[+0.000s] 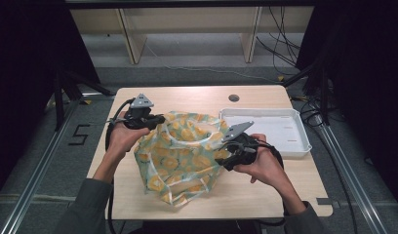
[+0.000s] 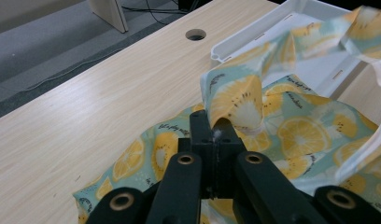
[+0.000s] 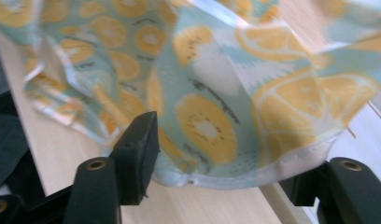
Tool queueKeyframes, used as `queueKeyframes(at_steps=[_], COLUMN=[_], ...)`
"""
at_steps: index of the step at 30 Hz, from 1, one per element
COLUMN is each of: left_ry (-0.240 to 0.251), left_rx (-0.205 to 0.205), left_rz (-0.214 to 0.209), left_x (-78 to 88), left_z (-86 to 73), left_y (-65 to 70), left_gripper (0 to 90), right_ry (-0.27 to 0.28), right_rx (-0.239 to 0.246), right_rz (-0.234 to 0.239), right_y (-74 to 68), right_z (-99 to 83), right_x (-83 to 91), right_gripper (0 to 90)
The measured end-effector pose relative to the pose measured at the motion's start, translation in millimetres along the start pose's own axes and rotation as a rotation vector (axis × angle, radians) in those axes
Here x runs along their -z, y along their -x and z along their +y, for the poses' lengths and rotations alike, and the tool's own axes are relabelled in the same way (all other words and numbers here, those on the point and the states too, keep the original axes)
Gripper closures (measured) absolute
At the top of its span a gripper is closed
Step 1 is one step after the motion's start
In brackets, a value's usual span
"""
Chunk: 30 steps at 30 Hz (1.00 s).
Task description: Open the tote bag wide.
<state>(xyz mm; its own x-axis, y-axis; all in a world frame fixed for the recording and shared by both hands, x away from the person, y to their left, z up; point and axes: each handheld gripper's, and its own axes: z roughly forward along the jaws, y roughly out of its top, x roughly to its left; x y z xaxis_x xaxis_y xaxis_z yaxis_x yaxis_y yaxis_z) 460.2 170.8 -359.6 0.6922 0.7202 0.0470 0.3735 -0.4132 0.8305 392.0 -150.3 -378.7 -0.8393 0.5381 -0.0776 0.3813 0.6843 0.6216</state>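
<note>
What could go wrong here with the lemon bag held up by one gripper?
The left gripper is shut on just a small pinch of the bag, so the thin fabric could slip out and the bag drop back onto the table. The right gripper has open jaws around the bag's rim without pressing it, so that side is unsupported and may sag. The bag also hangs close to the white tray and could snag its edge.

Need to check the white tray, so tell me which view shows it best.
The high view: the whole white tray sits beside the lemon-print bag. The left gripper view catches its near corner and wall, partly behind the bag; the right gripper view gives no clear look.
</note>
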Motion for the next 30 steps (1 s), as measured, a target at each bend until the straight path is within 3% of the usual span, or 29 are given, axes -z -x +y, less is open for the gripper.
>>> queueKeyframes(at_steps=[2, 5, 7, 9, 14, 15, 16, 18, 19, 20, 24, 28, 30], left_ry=[-0.007, -0.007, -0.012, -0.012, -0.008, -0.009, -0.011, -0.015, -0.015, -0.015, -0.021, -0.018, -0.021], left_rx=[0.002, 0.008, 0.018, 0.012, 0.012, 0.021, 0.020, 0.012, 0.015, 0.013, 0.015, 0.018, 0.015], left_rz=[0.001, 0.001, 0.003, 0.006, -0.001, -0.001, 0.002, 0.004, 0.002, 0.003, 0.002, -0.003, -0.003], left_x=[-1.8, -4.3, -5.4, -5.8, -5.2, -5.4, -5.6, -6.4, -6.6, -6.5, -5.8, -5.5, -5.5], left_z=[-0.1, -0.8, -1.6, -2.0, -1.2, -1.3, -1.4, -1.8, -1.8, -1.6, -1.5, -2.1, -2.5], left_y=[-1.7, -3.9, -4.8, -4.7, -4.9, -4.8, -5.1, -5.5, -5.2, -5.0, -3.9, -3.5, -4.0], left_gripper=[89.5, 89.5, 89.5, 89.5, 89.4, 89.5, 89.4, 89.4, 89.4, 89.4, 89.4, 89.3, 89.3], right_ry=[-0.031, -0.078, -0.113, -0.132, -0.053, -0.029, 0.013, 0.076, 0.100, 0.101, 0.071, -0.012, -0.025], right_rx=[-0.027, -0.058, -0.015, -0.011, -0.009, -0.015, 0.009, 0.054, 0.051, 0.077, 0.120, 0.203, 0.219], right_rz=[-0.023, 0.010, 0.056, 0.082, 0.025, 0.018, 0.004, 0.039, 0.050, 0.072, 0.092, 0.052, 0.028], right_y=[6.5, 8.2, 9.4, 8.7, 2.9, -2.1, -5.8, -14.0, -19.2, -24.0, -40.7, -47.7, -47.8], right_z=[-5.1, -9.5, -12.1, -15.2, -12.8, -10.6, -7.9, -3.1, -1.3, 1.3, 7.6, 9.3, 9.2], right_x=[-3.9, -5.0, -5.3, -8.9, -2.5, 2.9, 6.3, 14.5, 15.3, 14.4, -4.9, -36.9, -48.3], right_gripper=[37.9, 35.9, 32.9, 33.2, 34.0, 33.9, 33.2, 33.5, 33.4, 33.4, 31.3, 25.9, 26.3])
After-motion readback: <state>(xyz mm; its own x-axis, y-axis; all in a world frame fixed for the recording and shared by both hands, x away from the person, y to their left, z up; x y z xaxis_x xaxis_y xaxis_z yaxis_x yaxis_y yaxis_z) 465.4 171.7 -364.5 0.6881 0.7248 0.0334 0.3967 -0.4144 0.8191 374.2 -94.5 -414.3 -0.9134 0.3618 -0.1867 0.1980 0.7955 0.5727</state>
